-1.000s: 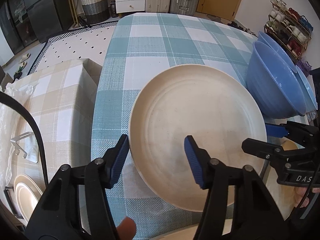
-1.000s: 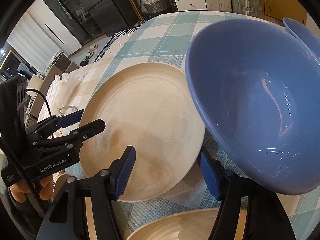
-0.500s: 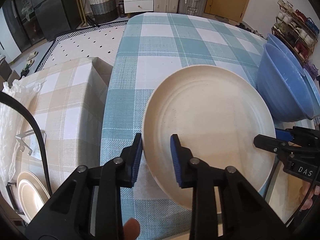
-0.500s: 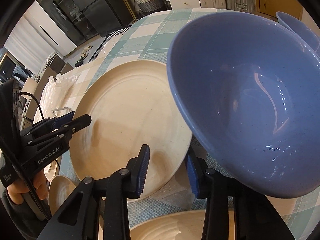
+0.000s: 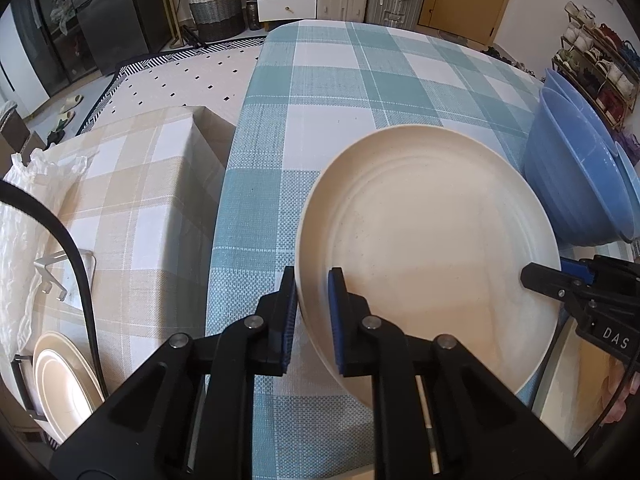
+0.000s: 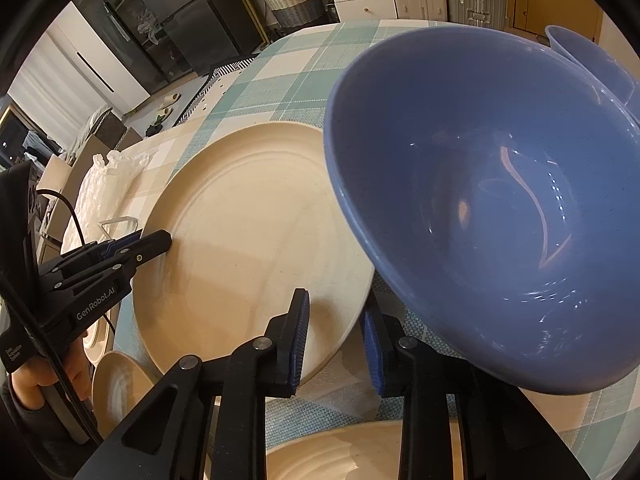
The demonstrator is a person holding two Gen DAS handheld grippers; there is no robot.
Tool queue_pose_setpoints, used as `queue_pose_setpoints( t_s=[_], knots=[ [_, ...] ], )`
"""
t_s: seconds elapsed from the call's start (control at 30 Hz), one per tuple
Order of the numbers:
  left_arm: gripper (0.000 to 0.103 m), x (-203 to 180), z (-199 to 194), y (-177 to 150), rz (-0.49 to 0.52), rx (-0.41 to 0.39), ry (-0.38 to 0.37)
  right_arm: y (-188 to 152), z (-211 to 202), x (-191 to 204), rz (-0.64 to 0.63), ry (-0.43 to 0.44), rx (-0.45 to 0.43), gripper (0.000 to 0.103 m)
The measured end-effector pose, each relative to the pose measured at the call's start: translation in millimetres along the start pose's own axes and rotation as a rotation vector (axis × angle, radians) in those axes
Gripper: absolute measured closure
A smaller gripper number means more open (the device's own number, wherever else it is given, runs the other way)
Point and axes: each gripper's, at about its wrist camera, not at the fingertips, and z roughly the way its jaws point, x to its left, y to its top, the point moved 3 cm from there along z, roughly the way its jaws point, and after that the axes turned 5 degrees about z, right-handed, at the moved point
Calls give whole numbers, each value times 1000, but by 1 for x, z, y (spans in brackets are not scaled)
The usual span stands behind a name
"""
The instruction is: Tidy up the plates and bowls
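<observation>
Plates come first here: the large round cream ceramic plate (image 5: 428,248) lies on the teal-and-white checked tablecloth (image 5: 360,80), straight ahead of both your claws, and you have it by opposite edges. Your left gripper (image 5: 312,312) straddles its left rim, jaws closing with the rim between the blue pads, pressing or all but pressing. Your right gripper (image 6: 334,344) straddles its right rim; those jaws are closing too, though a sliver of gap shows at the outer pad, so I judge that grip not yet firm. Neither hand is nearer; a lift, if that is next, would have to be level and shared.

Just right of the plate, touching or nearly so, stands a deep blue glossy bowl (image 6: 492,208), empty, nested with a second blue bowl (image 6: 580,52) behind it. Down to your left, a dark wire rack (image 5: 20,384) holds smaller cream plates (image 5: 64,384) on edge.
</observation>
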Motion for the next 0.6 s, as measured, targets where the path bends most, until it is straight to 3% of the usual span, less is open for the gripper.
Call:
queue_pose_setpoints(
  t_s=[0.3, 0.6],
  knots=[
    [93, 12, -6, -2, -52, -26, -8, 1, -6, 7, -18, 10, -23, 85],
    [95, 22, -45, -6, -82, -92, 18, -1, -27, 22, -58, 39, -74, 85]
  ],
)
